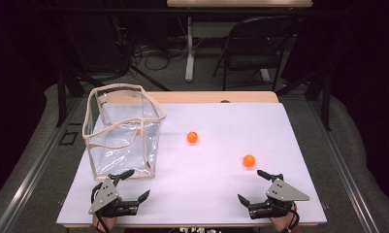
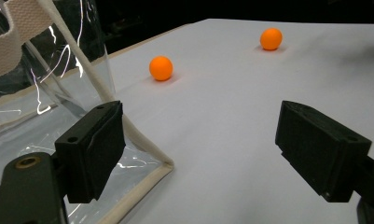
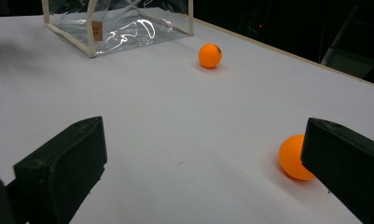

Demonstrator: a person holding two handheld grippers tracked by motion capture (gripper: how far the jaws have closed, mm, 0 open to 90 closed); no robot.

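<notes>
Two orange balls lie on the white table top: one near the middle, one further right. A clear plastic bag with beige trim stands open at the left. My left gripper rests at the front left, open and holding nothing, just in front of the bag's near corner; both balls lie beyond its jaws. My right gripper sits at the front right, open and holding nothing. The right-hand ball lies just beyond its right jaw, partly hidden by it.
The table's wooden far edge shows past the white top. A black folding chair and a table leg stand behind on the dark floor. White surface stretches between the grippers and the balls.
</notes>
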